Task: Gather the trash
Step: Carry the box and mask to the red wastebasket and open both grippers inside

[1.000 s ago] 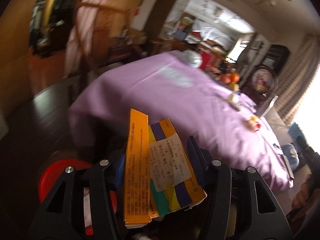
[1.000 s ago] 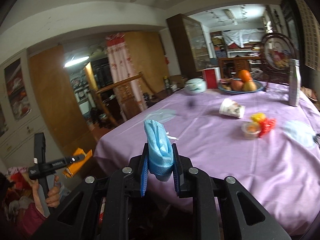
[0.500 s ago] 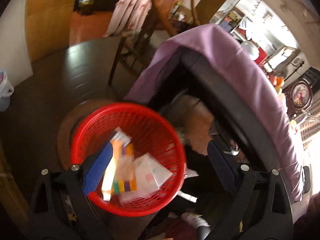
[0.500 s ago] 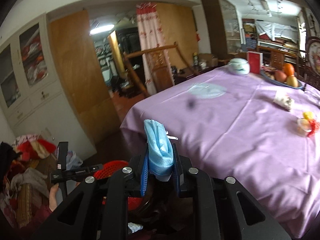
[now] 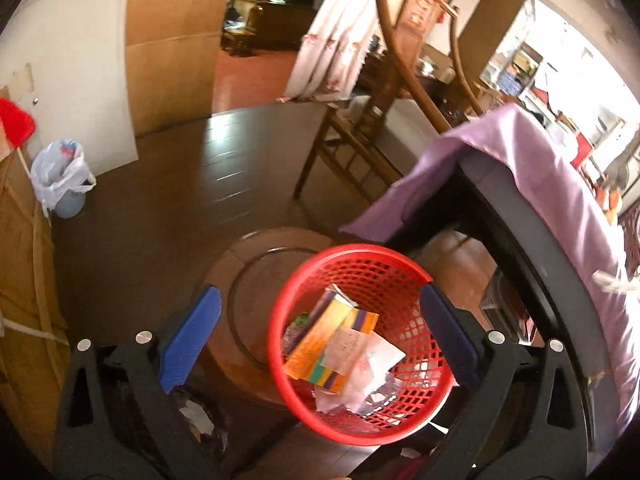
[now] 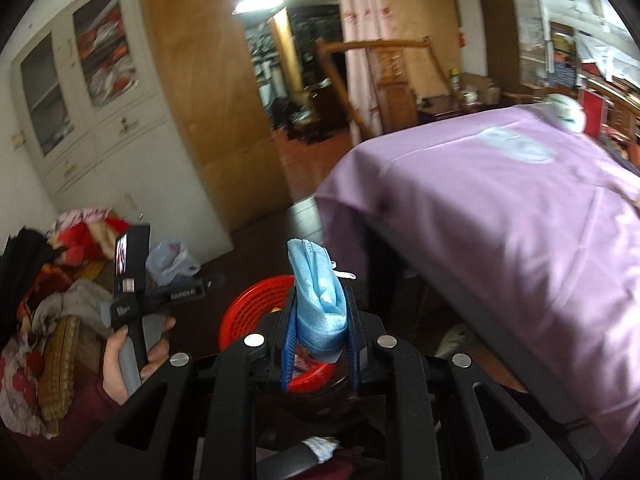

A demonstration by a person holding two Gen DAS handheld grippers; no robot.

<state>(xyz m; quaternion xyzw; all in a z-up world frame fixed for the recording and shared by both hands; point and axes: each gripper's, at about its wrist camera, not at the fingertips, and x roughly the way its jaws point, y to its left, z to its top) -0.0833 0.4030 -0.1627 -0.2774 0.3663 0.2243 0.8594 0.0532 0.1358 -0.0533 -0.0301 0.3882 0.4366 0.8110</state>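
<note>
We found the left gripper (image 5: 320,332) released over the red basket (image 5: 362,258), the right gripper (image 6: 320,330) grasping a blue mask (image 6: 318,300) due there next.

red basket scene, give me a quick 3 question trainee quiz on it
1. True or false: the left claw is open above the red basket.
2. What does the right claw hold? A) orange box B) blue face mask C) paper cup
3. Fill in: the orange box lies ___ the basket.

Key: 1 true. 2 B, the blue face mask. 3 inside.
</note>
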